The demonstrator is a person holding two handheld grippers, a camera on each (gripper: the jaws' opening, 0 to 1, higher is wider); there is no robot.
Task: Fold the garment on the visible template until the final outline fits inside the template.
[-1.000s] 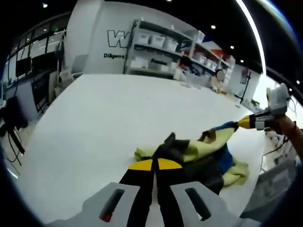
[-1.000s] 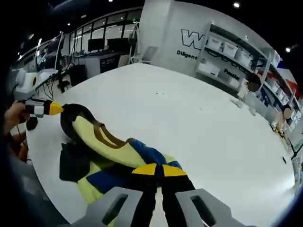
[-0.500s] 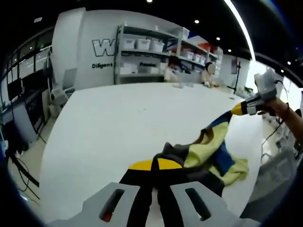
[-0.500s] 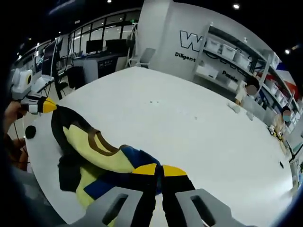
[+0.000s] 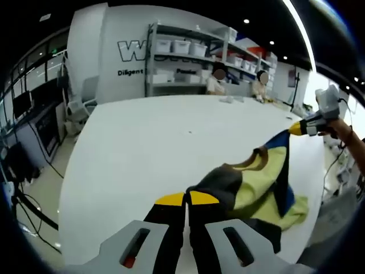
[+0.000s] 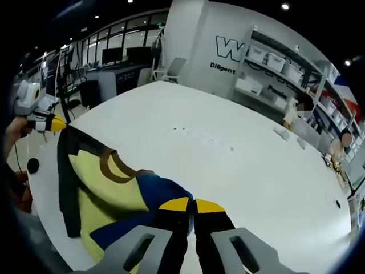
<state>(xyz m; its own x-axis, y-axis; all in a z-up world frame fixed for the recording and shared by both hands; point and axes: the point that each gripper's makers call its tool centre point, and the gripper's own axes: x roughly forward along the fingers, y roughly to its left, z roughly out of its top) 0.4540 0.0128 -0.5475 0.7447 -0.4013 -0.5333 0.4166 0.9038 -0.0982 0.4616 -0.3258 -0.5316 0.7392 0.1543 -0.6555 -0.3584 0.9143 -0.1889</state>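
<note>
Behind, shelving (image 5: 188,60) with bins (image 5: 181,47) against a wall (image 6: 199,40) reading "W", "Diligent". Both hand-held grippers, left (image 5: 187,198) and right (image 6: 193,204), are clenched on the yellow, blue, black garment (image 6: 108,194), stretched between them near the white surface's (image 5: 142,142) edge.

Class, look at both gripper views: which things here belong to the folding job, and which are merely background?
Part of the job:
garment, stretched between the two grippers
left gripper, shut on the garment
right gripper, shut on the garment
white table

Just background:
shelving with bins
desks with monitors
</note>
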